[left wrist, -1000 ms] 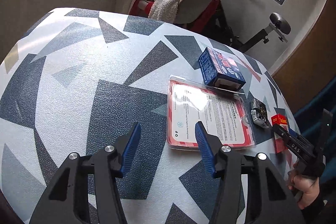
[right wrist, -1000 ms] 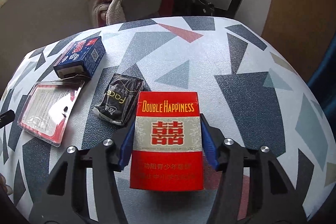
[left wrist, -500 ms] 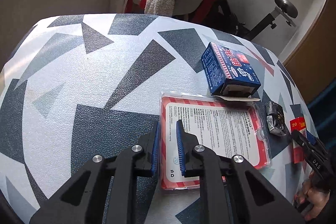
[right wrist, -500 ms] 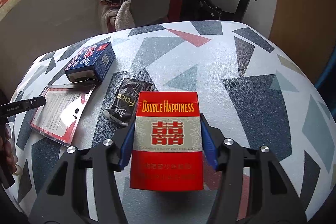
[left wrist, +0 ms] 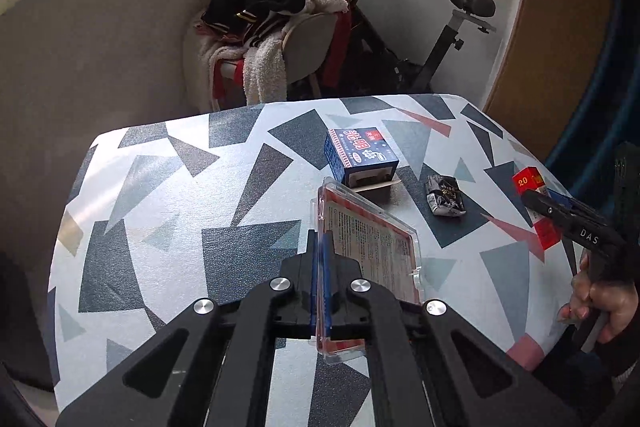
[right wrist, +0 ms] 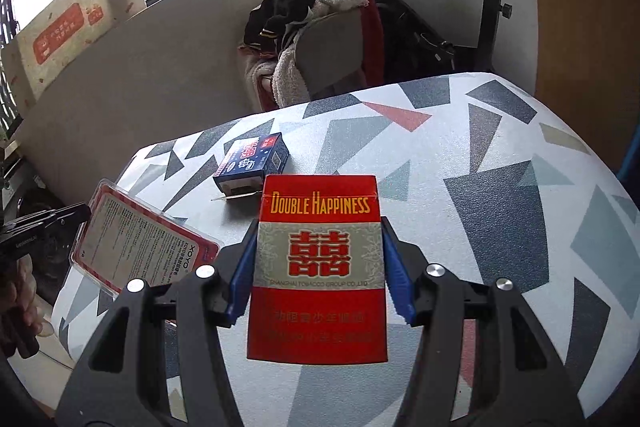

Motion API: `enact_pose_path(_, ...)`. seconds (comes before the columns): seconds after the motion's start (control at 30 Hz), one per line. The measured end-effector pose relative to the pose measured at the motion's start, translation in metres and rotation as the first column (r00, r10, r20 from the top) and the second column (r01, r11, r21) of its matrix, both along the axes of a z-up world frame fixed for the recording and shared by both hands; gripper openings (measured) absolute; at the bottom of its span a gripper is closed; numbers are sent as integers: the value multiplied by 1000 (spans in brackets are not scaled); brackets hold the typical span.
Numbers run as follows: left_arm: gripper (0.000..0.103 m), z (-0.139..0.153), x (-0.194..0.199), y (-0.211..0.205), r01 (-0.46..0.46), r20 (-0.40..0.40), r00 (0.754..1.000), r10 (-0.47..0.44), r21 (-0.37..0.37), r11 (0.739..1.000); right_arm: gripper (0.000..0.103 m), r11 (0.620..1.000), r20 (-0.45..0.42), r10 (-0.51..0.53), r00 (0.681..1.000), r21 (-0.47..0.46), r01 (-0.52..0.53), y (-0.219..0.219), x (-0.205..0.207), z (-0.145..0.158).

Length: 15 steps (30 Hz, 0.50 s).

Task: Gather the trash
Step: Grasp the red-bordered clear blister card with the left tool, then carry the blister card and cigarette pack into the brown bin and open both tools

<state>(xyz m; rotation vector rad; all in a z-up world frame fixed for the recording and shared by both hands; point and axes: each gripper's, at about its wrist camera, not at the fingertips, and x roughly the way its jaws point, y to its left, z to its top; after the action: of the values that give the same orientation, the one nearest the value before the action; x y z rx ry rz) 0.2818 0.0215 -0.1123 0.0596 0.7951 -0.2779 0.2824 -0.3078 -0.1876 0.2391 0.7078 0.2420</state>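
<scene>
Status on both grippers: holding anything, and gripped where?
Left gripper: shut on the clear blister pack, pinching its near edge. Right gripper: shut on the red cigarette pack, fingers on its two narrow sides, mid-height.

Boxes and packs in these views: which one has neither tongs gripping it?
The blue box, lying free on the table; red pack and clear blister pack are gripped.

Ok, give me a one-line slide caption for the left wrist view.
Left gripper shut on the clear blister pack, lifted off the patterned table.
</scene>
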Motion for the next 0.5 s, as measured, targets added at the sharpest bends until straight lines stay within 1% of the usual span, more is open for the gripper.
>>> enact_pose_path(0.13, 2, 24, -40, -2, 42, 35, 999, -41, -19, 999, 57, 1000, 17, 9, 1000, 21, -9, 5, -41, 17)
enact_pose_path(0.27, 2, 37, -83, -5, 87, 37, 996, -86, -30, 996, 57, 999, 41, 10, 999, 45, -11, 8, -85, 30)
enact_pose_path(0.33, 2, 37, -107, -8, 110, 33, 994, -109, -25, 994, 57, 999, 60, 15, 998, 46, -18, 9, -106, 35)
enact_pose_path(0.4, 2, 31, -130, -10, 123, 27, 992, -122, -35, 992, 57, 999, 75, 23, 997, 40, -26, 12, -125, 38)
enact_pose_path(0.5, 3, 17, -160, -12, 128, 6, 992, -128, -77, 989, 57, 999, 73, 34, 997, 31, -37, 15, -147, 39)
